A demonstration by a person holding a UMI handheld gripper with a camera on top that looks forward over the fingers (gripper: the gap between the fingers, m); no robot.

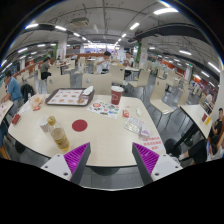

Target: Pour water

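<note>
The hand-held gripper (107, 160) is hovering open and empty at the near edge of the surface (100, 140), while the upright bottle of yellowish liquid (59, 136) is standing just ahead and left of its fingers.

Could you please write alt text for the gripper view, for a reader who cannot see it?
An open, empty tool hovers over a pale round table in a cafeteria. On the table stand a bottle, a red coaster, a red cup and a tray.
</note>
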